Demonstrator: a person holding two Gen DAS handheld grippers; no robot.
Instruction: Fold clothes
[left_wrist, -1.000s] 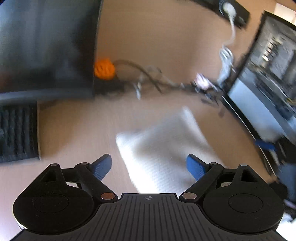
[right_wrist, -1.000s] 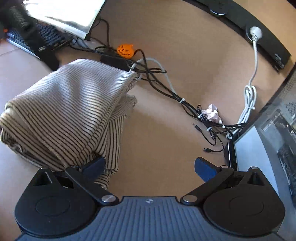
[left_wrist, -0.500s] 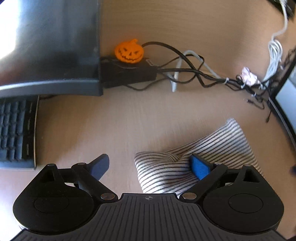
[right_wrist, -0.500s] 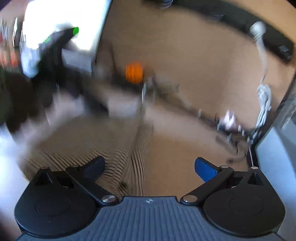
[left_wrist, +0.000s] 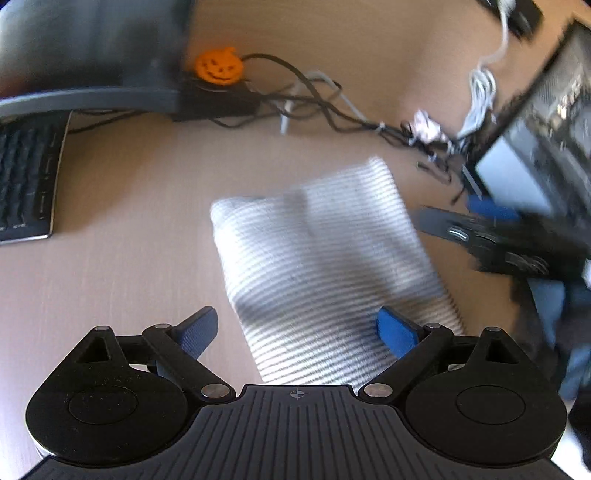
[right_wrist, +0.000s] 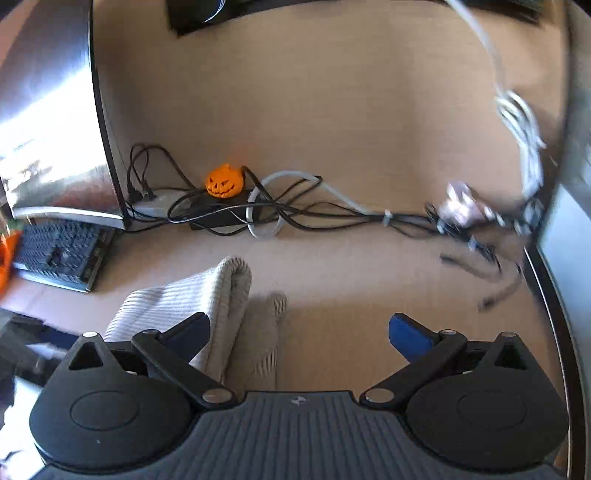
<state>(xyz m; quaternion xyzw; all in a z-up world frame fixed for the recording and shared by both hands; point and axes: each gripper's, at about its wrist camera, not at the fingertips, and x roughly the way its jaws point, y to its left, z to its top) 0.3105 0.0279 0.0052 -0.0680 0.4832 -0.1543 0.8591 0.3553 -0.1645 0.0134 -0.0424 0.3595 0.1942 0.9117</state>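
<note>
A folded striped cloth (left_wrist: 317, 266) lies flat on the wooden desk in the left wrist view. My left gripper (left_wrist: 295, 330) hovers above its near edge, open, with the blue pads wide apart and nothing between them. My right gripper (left_wrist: 476, 218) shows blurred at the cloth's right side in that view. In the right wrist view the same cloth (right_wrist: 207, 306) lies low left as a thick fold. My right gripper (right_wrist: 299, 332) stands open just right of it, its left fingertip (right_wrist: 192, 330) over the cloth's edge.
A black keyboard (left_wrist: 26, 177) and a monitor base (left_wrist: 92, 99) sit at the left. An orange pumpkin figure (right_wrist: 224, 181) rests on a black box among tangled cables (right_wrist: 332, 214). A second screen (left_wrist: 535, 147) stands at the right. Bare desk (right_wrist: 332, 314) lies right of the cloth.
The cloth has gone from a raised bundle to lying flat and folded on the desk. Both grippers have shifted their view; the right one has swung around and now sits beside the cloth.
</note>
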